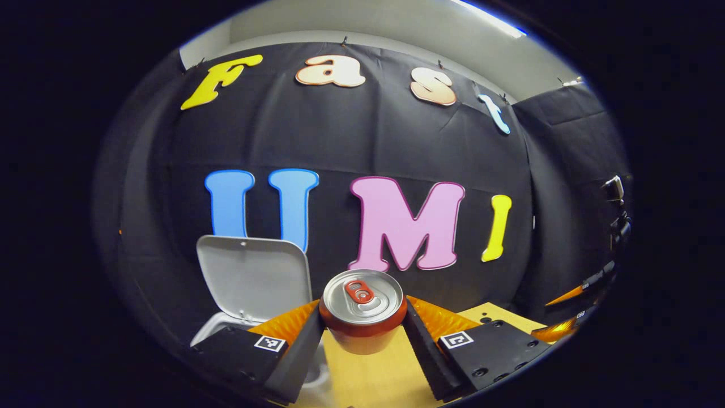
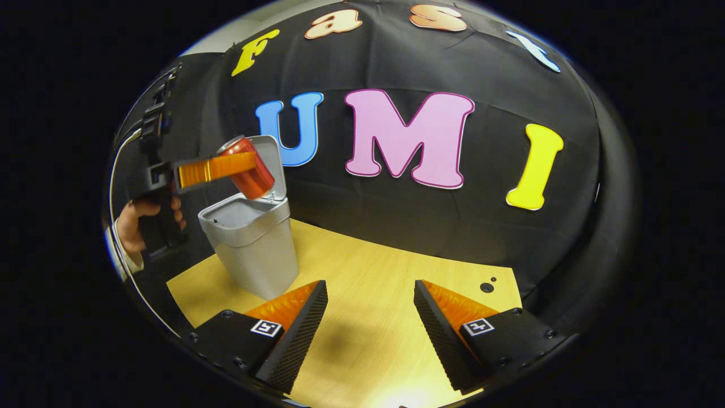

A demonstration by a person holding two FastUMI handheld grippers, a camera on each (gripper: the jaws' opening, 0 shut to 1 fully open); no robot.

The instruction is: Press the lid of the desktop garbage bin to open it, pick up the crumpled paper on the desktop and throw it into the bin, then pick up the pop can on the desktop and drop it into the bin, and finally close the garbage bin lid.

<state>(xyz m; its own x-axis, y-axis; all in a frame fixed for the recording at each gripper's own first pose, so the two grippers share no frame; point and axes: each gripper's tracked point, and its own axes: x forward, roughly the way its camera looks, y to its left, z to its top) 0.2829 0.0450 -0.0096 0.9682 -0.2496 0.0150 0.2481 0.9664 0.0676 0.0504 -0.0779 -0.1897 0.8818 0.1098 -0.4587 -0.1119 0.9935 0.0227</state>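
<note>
In the left gripper view, the left hand-held gripper grips the pop can by its sides; the can looks light, smooth and easily dented. In the right gripper view, the right hand-held gripper is open above the surface, and the can hangs over the open garbage bin, far ahead to its left.

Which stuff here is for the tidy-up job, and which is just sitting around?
For the job:
- pop can, held in the left gripper above the bin
- garbage bin, its lid open
- right gripper, open and holding nothing

Just there:
- wooden desktop
- camera gear by the booth wall
</note>
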